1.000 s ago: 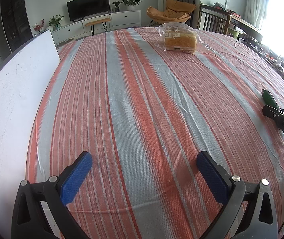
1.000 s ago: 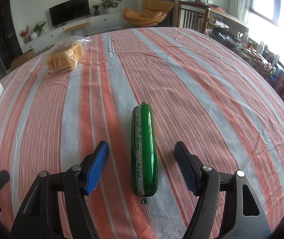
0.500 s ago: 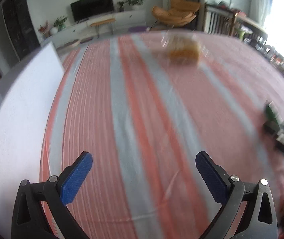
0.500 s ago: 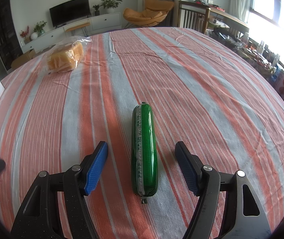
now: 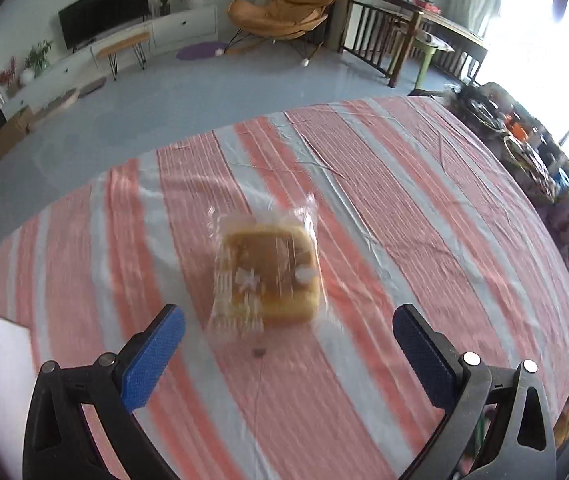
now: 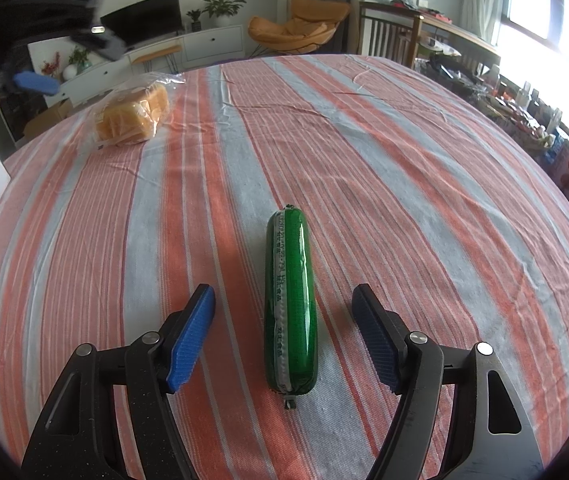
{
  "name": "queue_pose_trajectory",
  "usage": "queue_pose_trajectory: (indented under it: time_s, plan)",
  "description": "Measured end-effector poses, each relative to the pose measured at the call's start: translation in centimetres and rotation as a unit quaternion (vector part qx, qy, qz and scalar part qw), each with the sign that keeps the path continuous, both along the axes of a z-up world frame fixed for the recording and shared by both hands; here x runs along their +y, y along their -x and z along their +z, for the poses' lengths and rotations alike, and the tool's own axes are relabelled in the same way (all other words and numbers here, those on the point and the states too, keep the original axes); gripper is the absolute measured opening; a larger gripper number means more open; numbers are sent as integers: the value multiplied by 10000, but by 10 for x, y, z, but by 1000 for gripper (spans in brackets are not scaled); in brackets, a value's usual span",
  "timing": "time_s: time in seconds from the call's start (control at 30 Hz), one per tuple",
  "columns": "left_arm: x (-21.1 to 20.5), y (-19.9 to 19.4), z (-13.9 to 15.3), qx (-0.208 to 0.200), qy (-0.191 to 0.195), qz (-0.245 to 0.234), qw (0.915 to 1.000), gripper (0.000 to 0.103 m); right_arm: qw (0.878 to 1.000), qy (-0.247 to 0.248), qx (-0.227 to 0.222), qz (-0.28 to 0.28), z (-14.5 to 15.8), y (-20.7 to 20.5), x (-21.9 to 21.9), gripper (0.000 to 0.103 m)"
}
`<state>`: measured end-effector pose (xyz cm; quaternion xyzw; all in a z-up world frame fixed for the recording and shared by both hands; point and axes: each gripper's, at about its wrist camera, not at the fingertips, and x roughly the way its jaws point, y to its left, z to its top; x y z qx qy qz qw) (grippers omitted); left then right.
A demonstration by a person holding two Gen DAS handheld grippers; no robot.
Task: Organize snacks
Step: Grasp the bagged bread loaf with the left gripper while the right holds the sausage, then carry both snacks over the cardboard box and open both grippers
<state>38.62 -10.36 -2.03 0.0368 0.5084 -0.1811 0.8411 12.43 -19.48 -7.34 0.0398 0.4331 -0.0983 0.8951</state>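
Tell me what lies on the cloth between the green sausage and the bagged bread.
Nothing: in the right wrist view only bare striped tablecloth runs from the green sausage to the bagged bread.

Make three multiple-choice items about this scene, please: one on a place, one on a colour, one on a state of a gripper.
1. Where does the bagged bread lie for the left gripper?
A. ahead of its open fingers
B. clamped between them
C. on the white board

2. What colour is the wrapped sausage?
A. red
B. green
C. yellow

3. How does the right gripper stand?
A. shut on the sausage
B. shut, empty
C. open, one finger on each side of the sausage

Answers:
1 A: the bread sits on the striped cloth just beyond the tips.
2 B: its casing is green.
3 C: cloth shows between each blue pad and the sausage.
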Motion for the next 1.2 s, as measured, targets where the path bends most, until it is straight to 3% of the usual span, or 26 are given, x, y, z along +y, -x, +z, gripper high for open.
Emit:
queue_pose_trajectory:
  time_s: [0.1, 0.23, 0.3, 0.33, 0.4, 0.43, 0.5, 0.57, 0.63, 0.7, 0.77, 0.8, 0.83, 0.87, 0.97, 1.07, 1.2]
  plan:
    - [-8, -28, -26, 219, -84, 194, 9995, 103, 10000, -11, 11, 47, -1, -1, 3, 77]
    - [-17, -56, -70, 579, -536, 391, 9961, 102, 10000, -40, 9, 56, -1, -1, 4, 77]
    - [-12, -54, -77, 484, -461, 534, 9963, 75, 9999, -113, -21, 53, 0, 1, 3, 77]
    - [-8, -48, -73, 312, -437, 611, 9967, 70, 9997, -228, -77, 53, 1, 2, 0, 77]
    - [3, -36, -70, 291, -304, 668, 9969, 69, 9964, -793, -303, 50, 4, 9, -14, 77]
    - [8, -28, -66, 260, -276, 643, 9972, 69, 9899, -1328, -492, 62, 5, 14, -27, 77]
    - [20, -7, -52, 64, -366, 533, 9979, 69, 9581, -2722, -878, -170, -1, 27, -63, 76]
    - [35, 20, -26, -126, -416, 293, 9986, 69, 9345, -3400, -967, -425, -7, 33, -84, 73]
    - [53, 45, -3, -267, -364, 134, 9989, 69, 9462, -3098, -730, -587, 2, 31, -81, 73]
    - [78, 74, 28, -436, -273, -10, 9987, 69, 9645, -2595, -344, -335, 13, 18, -58, 74]
    - [97, 100, 52, -562, -212, -116, 9981, 69, 9831, -1758, 509, 32, 15, -9, -23, 73]
    - [113, 116, 68, -668, -172, -168, 9975, 69, 9909, -1030, 855, 129, 15, -20, -4, 63]
    - [123, 131, 78, -755, -127, -162, 9969, 69, 9926, -264, 1180, 117, 13, -28, 12, 42]
    - [138, 151, 89, -829, -20, -143, 9965, 69, 9923, -98, 1236, 24, 15, -30, 16, 23]
    - [196, 205, 114, -896, 454, 32, 9949, 69, 9869, -910, 1276, -373, 17, -20, 6, 23]
    - [269, 258, 128, -981, 737, 414, 9916, 69, 9705, -2152, 1033, -329, 26, 2, 10, 23]
    - [356, 305, 123, -1055, 394, 1294, 9852, 69, 9534, -2891, 697, 513, 74, 15, 77, 23]
